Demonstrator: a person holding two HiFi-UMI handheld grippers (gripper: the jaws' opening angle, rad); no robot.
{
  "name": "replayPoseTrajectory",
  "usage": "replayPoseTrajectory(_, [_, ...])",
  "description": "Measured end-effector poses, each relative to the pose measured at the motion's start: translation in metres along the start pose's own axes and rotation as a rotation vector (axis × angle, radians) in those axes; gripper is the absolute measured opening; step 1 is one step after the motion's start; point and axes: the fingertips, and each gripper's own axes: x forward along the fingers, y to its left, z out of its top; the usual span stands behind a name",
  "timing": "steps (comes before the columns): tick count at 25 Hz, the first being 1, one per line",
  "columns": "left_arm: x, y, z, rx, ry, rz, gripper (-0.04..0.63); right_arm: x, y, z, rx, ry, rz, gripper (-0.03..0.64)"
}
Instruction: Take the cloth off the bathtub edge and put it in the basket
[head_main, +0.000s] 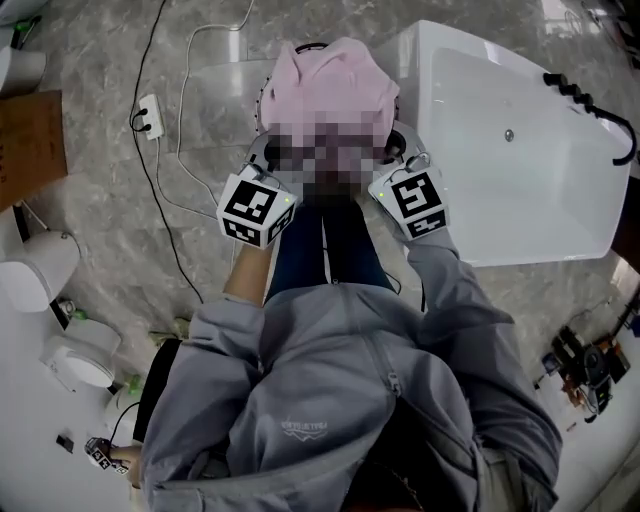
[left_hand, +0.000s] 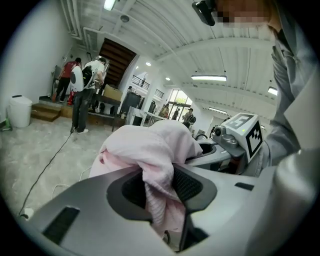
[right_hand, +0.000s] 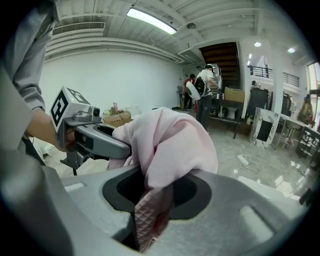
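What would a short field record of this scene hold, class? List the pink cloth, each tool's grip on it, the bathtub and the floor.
cloth: pink cloth, bunched, held up by both tools, off the bathtub
left tool: left tool shut on the cloth, a fold pinched between its jaws
right tool: right tool shut on the cloth in the same way
bathtub: white bathtub, right of the cloth in the head view
floor: grey marbled floor, with a white power strip and cable left of the cloth
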Motion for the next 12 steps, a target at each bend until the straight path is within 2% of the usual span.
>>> replayPoseTrajectory(8, [0.029, 0.032, -0.062, -0.046, 0.103, 0.007, 0.127, 0.052, -0.016, -0.06, 0.028, 0.107, 0.019, 0.121])
replayPoseTrajectory(12, [0.039, 0.038, -0.079, -0.056, 0.144, 0.012, 0.126, 0.062, -0.021, -0.08, 0.022, 0.154, 0.018, 0.121])
